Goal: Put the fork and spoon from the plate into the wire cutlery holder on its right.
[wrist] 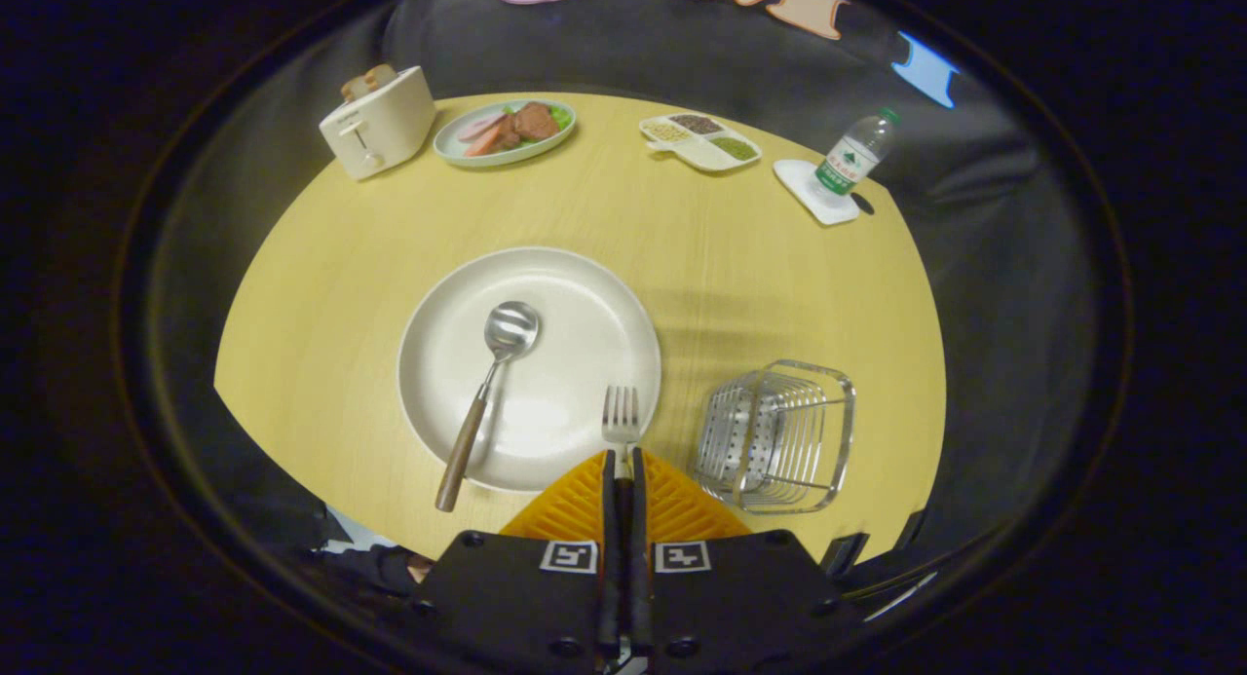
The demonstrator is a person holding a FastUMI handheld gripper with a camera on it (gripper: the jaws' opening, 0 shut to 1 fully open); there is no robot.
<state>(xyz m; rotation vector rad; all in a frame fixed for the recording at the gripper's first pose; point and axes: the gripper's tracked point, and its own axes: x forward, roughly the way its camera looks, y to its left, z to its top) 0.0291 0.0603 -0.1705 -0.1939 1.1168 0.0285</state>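
A round white plate lies on the yellow table just ahead of my fingers. A spoon with a wooden handle rests on it, bowl toward the plate's middle, handle end over the near rim. My gripper is shut on the fork, whose tines stick out beyond the fingertips above the plate's near right rim. The fork's handle is hidden between the fingers. The wire cutlery holder stands to the right of the plate and of my fingers, with nothing visible inside.
At the table's far side stand a white toaster, a plate of food, a divided snack tray and a water bottle on a white coaster. The table's edge curves close on both sides.
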